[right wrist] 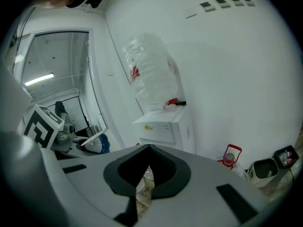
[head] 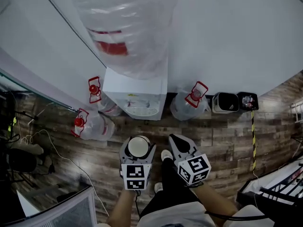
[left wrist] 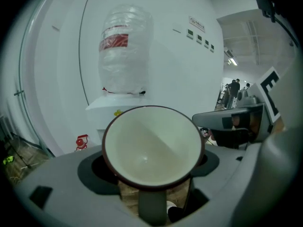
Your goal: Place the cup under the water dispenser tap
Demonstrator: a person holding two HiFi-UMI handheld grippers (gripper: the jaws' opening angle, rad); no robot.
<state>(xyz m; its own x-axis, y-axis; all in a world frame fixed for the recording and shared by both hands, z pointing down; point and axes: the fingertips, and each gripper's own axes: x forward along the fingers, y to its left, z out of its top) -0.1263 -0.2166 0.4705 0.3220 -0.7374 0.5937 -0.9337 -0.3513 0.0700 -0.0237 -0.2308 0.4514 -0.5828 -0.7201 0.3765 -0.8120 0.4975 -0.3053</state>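
Note:
A cup (head: pixel 138 146) with a dark red rim and a white inside sits upright in my left gripper (head: pixel 138 151), which is shut on it. In the left gripper view the cup (left wrist: pixel 151 145) is empty and fills the middle, clamped between the grey jaws. The white water dispenser (head: pixel 135 94) stands against the wall ahead of both grippers, with a large clear bottle (head: pixel 124 22) on top and its drip tray (head: pixel 141 111) at the front. My right gripper (head: pixel 175 139) is just right of the cup, shut and holding nothing; its jaws meet at the tips in the right gripper view (right wrist: pixel 148 148).
Spare water bottles with red caps lie on the wooden floor left (head: pixel 94 125) and right (head: pixel 190 103) of the dispenser. Two small bins (head: pixel 225 102) stand further right. Cables (head: pixel 47 141) trail at the left. The person's shoe (head: pixel 165 155) shows between the grippers.

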